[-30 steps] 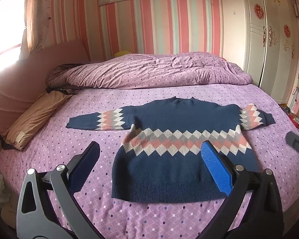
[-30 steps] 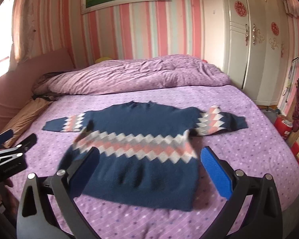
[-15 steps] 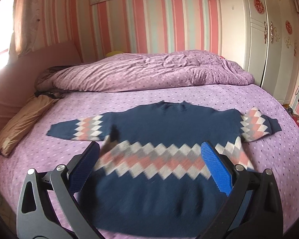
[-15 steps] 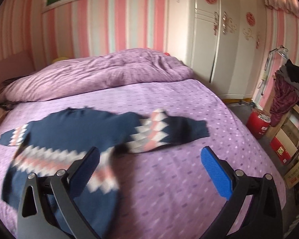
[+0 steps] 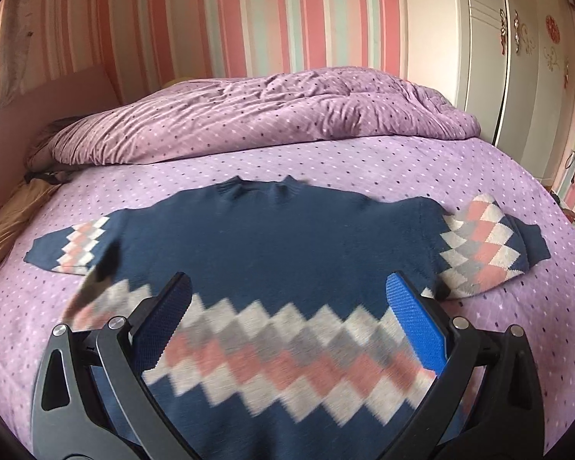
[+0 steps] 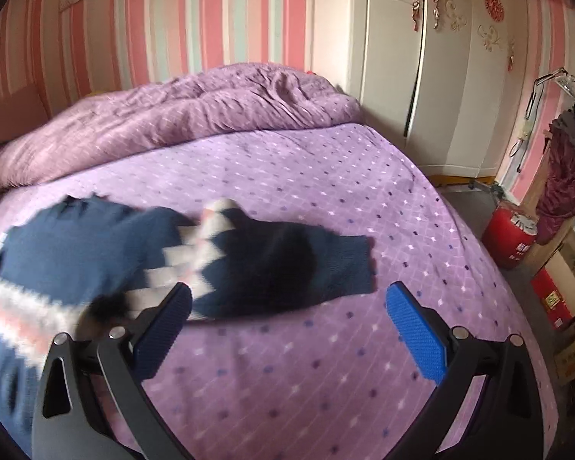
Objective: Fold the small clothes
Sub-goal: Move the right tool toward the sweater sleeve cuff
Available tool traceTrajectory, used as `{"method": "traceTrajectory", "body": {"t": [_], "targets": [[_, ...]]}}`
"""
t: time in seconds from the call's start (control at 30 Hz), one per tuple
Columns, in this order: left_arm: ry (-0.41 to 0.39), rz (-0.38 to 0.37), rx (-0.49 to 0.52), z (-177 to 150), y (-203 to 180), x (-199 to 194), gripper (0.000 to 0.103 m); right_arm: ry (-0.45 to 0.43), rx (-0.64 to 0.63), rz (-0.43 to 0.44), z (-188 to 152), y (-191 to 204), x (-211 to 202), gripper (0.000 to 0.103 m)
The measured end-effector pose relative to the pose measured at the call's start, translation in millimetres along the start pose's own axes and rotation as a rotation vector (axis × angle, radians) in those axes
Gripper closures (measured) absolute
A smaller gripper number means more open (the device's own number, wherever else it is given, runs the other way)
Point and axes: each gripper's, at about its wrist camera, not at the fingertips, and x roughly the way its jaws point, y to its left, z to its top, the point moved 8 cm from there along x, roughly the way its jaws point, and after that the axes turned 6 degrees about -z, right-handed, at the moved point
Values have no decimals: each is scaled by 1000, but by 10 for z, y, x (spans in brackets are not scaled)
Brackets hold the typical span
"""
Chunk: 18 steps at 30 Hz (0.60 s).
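Observation:
A small navy sweater (image 5: pixel 272 241) with a band of pink, grey and white diamonds lies flat, face up, on the purple bedspread (image 5: pixel 326 161), both sleeves spread out. My left gripper (image 5: pixel 287 314) hovers open low over the sweater's chest, nothing between its blue pads. In the right wrist view the same sweater (image 6: pixel 76 253) fills the left side, blurred, and its right sleeve (image 6: pixel 287 264) reaches toward the middle. My right gripper (image 6: pixel 287 318) is open just in front of that sleeve's cuff, above bare bedspread (image 6: pixel 326 191).
A rumpled purple duvet (image 5: pixel 257 115) is piled along the head of the bed. A tan pillow (image 5: pixel 7 222) lies at the left edge. White wardrobes (image 6: pixel 433 69) stand at the right, with a red canister (image 6: pixel 511 235) and boxes on the floor beside the bed.
Both grippers have moved forward and lower toward the bed. The left one closed in over the sweater's body; the right one swung right toward the right sleeve. The sweater lies as before.

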Motion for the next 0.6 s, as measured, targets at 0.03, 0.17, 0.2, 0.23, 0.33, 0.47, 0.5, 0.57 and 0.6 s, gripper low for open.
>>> {"method": "traceTrajectory", "body": {"t": [0.03,0.17,0.2,0.23,0.33,0.47,0.5,0.57,0.6], "targets": [[-3,2,1,-2,-44,36,3,1,-5,7,-9,-32,76,2],[-8,5,18,-21,-300,251,3,-4,-19,23,-4,-154,436,2],[-7,6,23,-25,-339,284,3,-6,-22,27,-1,-184,510,2],[-4,6,28,-23,-385,329,3,0,-18,17,4,-251,610,2],[1,-2,28,-25,-481,431,3,22,14,10,26,-425,824,2],[5,8,33,-41,-542,539,3,95,98,50,-9,-621,1100,2],[14,14,33,-56,-547,575,3,113,109,61,-20,-638,1168,4],[31,13,28,-85,-552,623,3,154,141,75,-46,-690,1323,14],[40,16,30,-101,-561,650,3,173,161,87,-60,-711,1384,17]]}}
